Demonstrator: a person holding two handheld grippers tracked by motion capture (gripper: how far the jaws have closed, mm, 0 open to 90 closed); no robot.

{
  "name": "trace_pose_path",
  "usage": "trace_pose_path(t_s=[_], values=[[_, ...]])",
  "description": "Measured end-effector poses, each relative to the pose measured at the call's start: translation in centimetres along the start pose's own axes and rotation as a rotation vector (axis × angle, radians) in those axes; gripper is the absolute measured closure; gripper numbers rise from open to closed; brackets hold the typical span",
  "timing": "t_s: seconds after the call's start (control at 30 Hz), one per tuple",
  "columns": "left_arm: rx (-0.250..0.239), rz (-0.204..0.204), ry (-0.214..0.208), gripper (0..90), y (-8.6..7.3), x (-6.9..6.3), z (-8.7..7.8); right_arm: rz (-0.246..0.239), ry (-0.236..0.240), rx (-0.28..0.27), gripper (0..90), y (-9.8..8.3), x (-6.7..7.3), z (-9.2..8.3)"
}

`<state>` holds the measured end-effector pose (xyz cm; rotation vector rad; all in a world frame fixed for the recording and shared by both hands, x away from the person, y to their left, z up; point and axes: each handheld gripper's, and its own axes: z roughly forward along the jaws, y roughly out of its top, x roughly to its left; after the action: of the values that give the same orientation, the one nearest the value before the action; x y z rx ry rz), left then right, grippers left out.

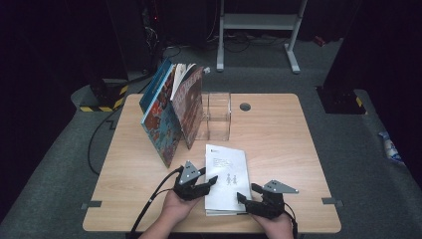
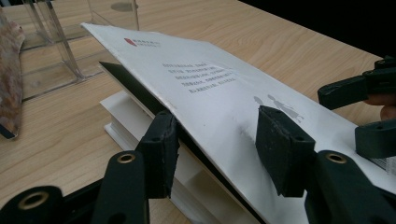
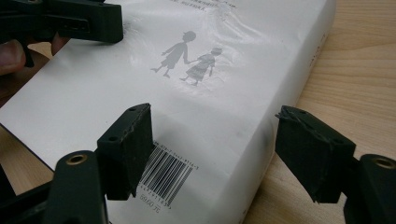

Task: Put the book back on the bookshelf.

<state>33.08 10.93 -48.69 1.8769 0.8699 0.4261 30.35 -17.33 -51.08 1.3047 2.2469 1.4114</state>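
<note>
Works on a white book [image 1: 226, 174], flat on the tabletop [image 1: 278, 134] at lower centre of the high view, close to the near edge.

Keeps the left fingers [image 2: 159, 149] roughly half open around the raised cover [image 2: 210, 88]: one tucked under its free edge, the other over its printed face at lower right of the left gripper view. Shows no firm pinch on the sheet.

Leaves the right fingers [image 3: 126, 149] open too, straddling the spine [image 3: 289, 70]: one over the cover beside the barcode [image 3: 166, 175], the other at lower right of the right gripper view, over bare wood and clear of the book. Holds nothing there.

Probably amounts to opening the cover while steadying the block of pages.

Risks from here:
- Dropping the cover shut, with only a loose hold on a thin, slick sheet.
- Creasing or denting the cover by closing hard on it at an angle; already looks rippled near the printed figures.
- Dragging the whole book toward the near edge of the tabletop when lifting, with nothing yet pressing it down.
- Knocking the two sets of fingers together, being so near each other over the same corner.
</note>
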Motion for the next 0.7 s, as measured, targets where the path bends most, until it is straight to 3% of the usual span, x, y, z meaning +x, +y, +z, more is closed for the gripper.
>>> trace_pose_path(t_s=[0.17,0.3,0.43,0.7], values=[[-0.015,0.024,0.006,50.0,0.1,-0.2,-0.2,-0.001,0.002,0.005,26.4,0.3,-0.3,0.1],[-0.020,0.041,0.006,49.9,0.1,-0.3,-0.3,0.030,-0.004,0.009,25.6,0.7,-0.8,0.3],[-0.030,0.046,0.004,50.0,0.1,-0.4,-0.4,0.061,0.026,0.009,23.6,1.3,-1.4,1.0],[-0.048,0.092,0.016,50.1,0.4,-0.7,-0.6,0.157,0.105,0.051,14.1,2.2,-2.6,2.6]])
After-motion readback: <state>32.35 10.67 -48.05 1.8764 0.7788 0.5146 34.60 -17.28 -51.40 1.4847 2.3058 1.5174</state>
